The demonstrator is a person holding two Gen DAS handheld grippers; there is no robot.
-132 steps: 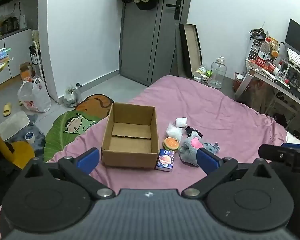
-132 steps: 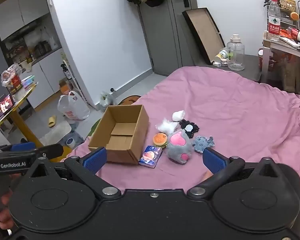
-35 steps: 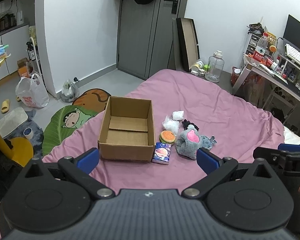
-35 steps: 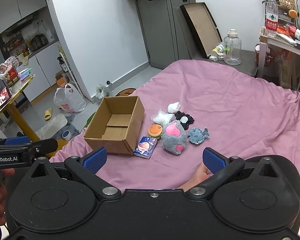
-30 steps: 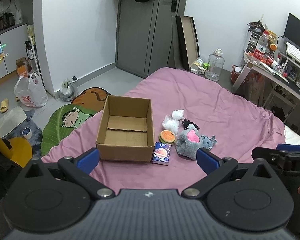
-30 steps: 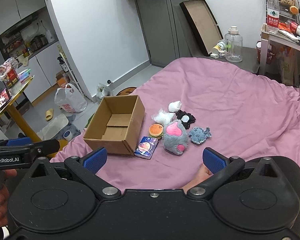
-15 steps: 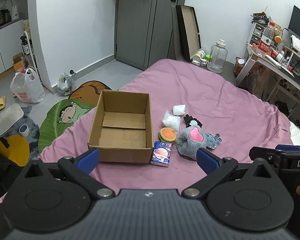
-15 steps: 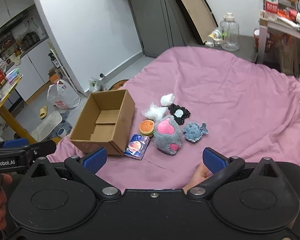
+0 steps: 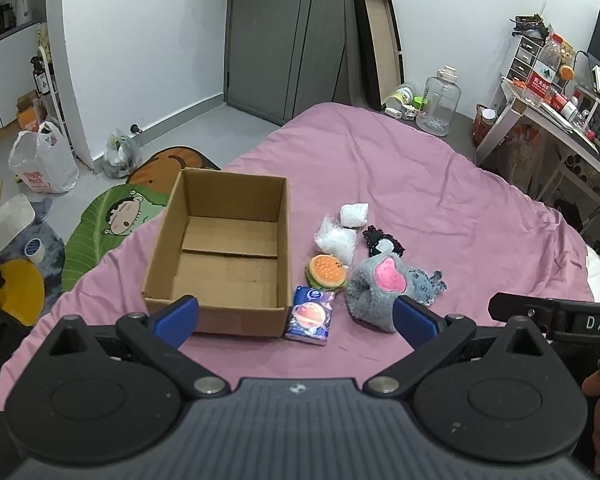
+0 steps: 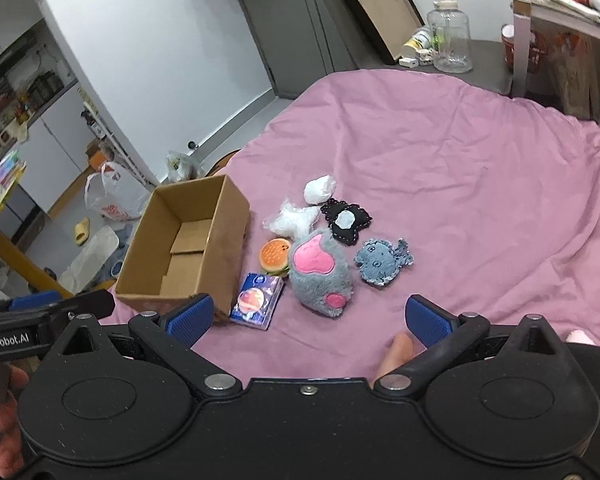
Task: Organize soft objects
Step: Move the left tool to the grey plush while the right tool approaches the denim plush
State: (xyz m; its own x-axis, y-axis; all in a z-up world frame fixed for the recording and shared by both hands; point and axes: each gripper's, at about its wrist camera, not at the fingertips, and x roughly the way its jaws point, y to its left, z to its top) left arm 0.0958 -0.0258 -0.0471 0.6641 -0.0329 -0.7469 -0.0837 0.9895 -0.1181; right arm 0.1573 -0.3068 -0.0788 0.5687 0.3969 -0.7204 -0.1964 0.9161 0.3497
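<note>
An empty cardboard box (image 9: 220, 256) (image 10: 188, 248) sits on the pink bedsheet (image 9: 420, 184) (image 10: 460, 160). Right of it lie a burger toy (image 9: 326, 272) (image 10: 275, 256), a blue tissue pack (image 9: 310, 315) (image 10: 257, 300), a grey plush paw with pink pads (image 9: 374, 290) (image 10: 320, 272), a small blue-grey plush (image 9: 424, 282) (image 10: 382, 260), a black-and-white patch (image 9: 383, 242) (image 10: 346, 220) and two white wads (image 9: 342, 232) (image 10: 300, 210). My left gripper (image 9: 296, 316) and right gripper (image 10: 308, 318) hover open in front of them, holding nothing.
A green cartoon rug (image 9: 112, 220), plastic bags (image 9: 44, 164) and a yellow stool (image 9: 8, 292) lie on the floor left of the bed. A desk (image 9: 560, 120) and a water jug (image 9: 438, 104) stand at the right. A person's hand (image 10: 4, 432) holds the other gripper.
Both grippers have advanced toward the objects and tilted downward, so box and toys appear larger and nearer. Nothing was grasped; the objects stay in place.
</note>
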